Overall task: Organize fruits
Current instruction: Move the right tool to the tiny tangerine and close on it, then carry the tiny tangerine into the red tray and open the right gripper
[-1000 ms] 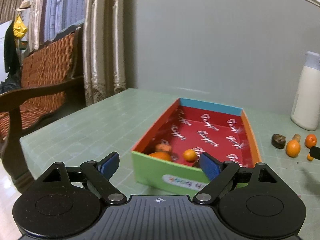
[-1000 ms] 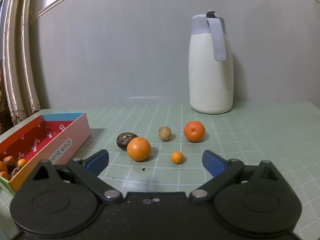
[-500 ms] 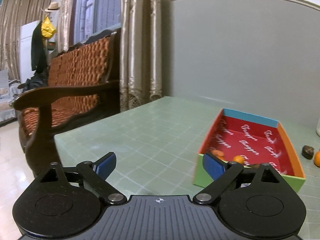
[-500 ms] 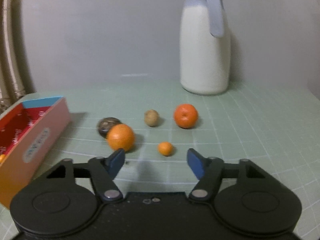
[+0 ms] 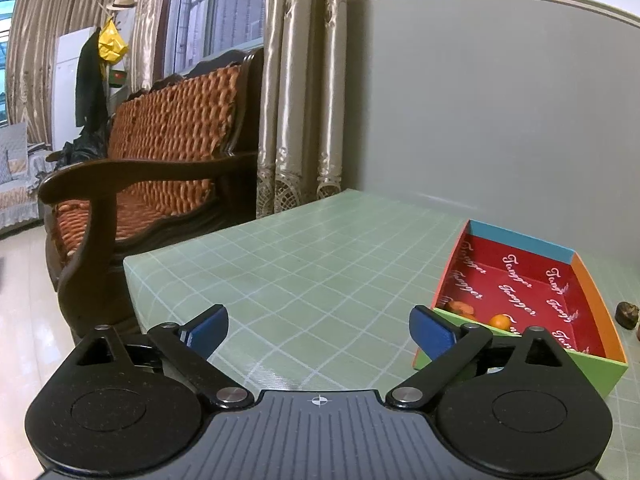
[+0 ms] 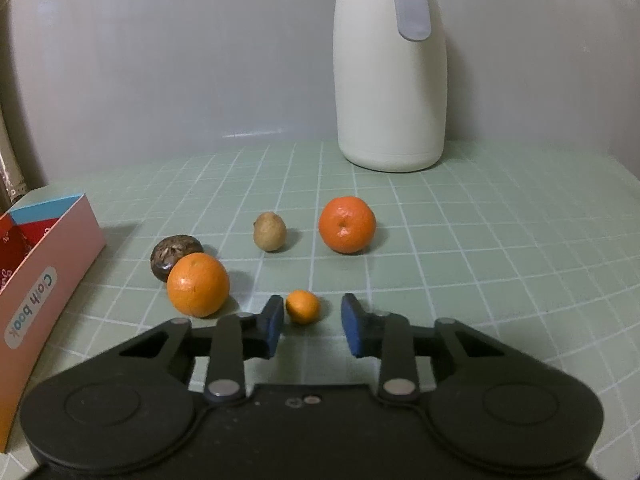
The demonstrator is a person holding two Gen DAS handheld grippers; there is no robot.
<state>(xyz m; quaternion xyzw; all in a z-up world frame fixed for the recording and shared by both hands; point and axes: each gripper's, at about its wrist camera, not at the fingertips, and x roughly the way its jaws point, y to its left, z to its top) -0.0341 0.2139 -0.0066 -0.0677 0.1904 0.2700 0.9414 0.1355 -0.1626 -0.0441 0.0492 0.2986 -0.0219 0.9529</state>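
In the right wrist view my right gripper is open, its blue pads on either side of a tiny orange kumquat on the green table, not touching it. Around it lie an orange, a dark brown fruit, a small tan fruit and a mandarin. The colourful box stands at the left. In the left wrist view my left gripper is open and empty, left of the box, which holds small orange fruits.
A white thermos jug stands at the back against the grey wall. A wooden bench and curtains lie beyond the table's left edge. The dark fruit shows right of the box.
My right gripper has moved forward and down to the kumquat, its jaws narrowing around it. My left gripper has swung left, away from the box, which now sits at the right.
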